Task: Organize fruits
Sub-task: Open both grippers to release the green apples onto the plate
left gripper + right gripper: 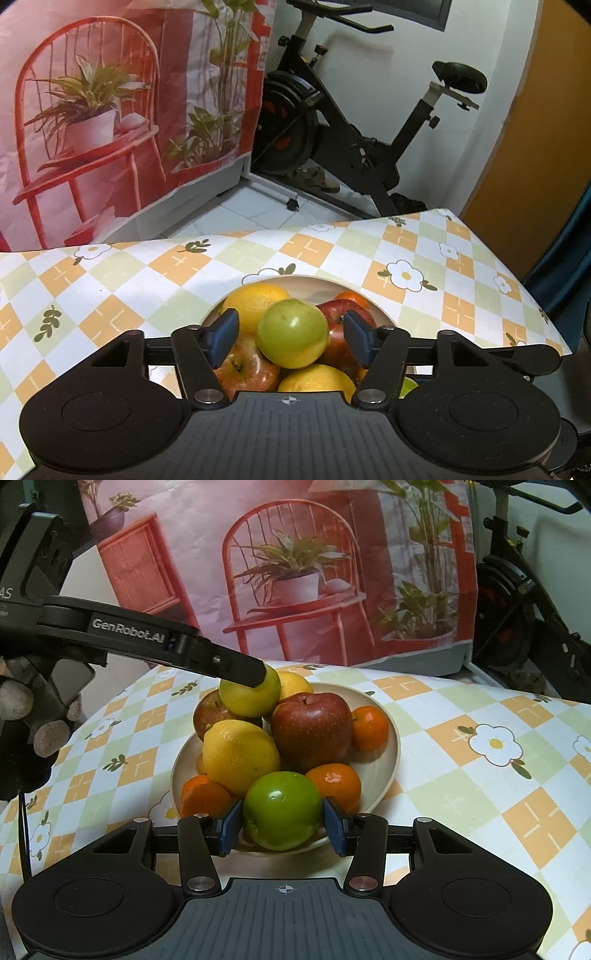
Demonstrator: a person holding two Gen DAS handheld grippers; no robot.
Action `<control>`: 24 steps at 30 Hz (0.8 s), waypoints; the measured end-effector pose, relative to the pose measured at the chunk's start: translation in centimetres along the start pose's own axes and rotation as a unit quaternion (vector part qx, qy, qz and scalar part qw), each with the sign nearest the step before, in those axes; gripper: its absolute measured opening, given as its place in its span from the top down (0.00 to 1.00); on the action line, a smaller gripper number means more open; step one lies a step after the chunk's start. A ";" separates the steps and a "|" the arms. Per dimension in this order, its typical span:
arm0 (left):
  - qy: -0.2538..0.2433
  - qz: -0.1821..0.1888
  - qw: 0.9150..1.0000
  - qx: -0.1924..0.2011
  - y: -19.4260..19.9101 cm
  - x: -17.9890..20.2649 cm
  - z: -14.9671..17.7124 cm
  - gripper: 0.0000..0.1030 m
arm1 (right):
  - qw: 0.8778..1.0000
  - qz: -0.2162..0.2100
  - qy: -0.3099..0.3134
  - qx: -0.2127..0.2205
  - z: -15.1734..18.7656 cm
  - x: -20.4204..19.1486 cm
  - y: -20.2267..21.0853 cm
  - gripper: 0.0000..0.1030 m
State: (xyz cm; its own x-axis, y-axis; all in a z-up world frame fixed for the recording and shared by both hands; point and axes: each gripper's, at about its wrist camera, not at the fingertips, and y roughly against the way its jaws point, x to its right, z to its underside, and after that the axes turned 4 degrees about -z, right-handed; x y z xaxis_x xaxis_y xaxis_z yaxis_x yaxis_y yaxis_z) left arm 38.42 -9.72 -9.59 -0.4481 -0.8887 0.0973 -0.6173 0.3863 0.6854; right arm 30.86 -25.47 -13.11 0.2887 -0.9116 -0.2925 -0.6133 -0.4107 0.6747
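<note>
The round cream-coloured plate point(388, 734) sits mid-frame in the right wrist view on the surface under its orange, green and white checked flower-print cloth point(480, 716), heaped with fruit. The left gripper point(291, 334) stands with its blue fingers point(223, 338) spread clear of the pale yellow-green round fruit point(293, 334) on top of the pile; a gap shows on each side, so it grips nothing. That fruit rests on rounded apples, and I judge that it could roll off, taking the small orange mandarin point(369, 727) at the rim with it, if a finger brushes it while pulling away. The right gripper point(282, 825) has its blue fingers point(231, 825) pressed against both sides of the bright green apple point(282, 808) at the plate's near edge, low in the frame. Lifting it may unsettle the large yellow lemon point(240, 755) and the dark red apple point(312, 729) leaning above it. The only readable writing is "GenRobot.AI" point(127, 629), white on the left gripper's black side, at the left of the right wrist view.
</note>
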 end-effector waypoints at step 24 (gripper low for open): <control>0.045 -0.065 0.992 0.098 13.0 -0.3 2.6 0.00 | 0.993 0.040 -0.043 0.104 -0.6 -3.3 9.1 0.00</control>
State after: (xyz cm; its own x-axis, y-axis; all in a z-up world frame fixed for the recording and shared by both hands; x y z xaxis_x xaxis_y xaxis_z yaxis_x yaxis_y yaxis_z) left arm 28.84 -3.79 -2.59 -0.3031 -0.9489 0.0879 -0.7832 0.3006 0.5443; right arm 24.77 -26.22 -5.61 0.1750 -0.9357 -0.3064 -0.7724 -0.3234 0.5466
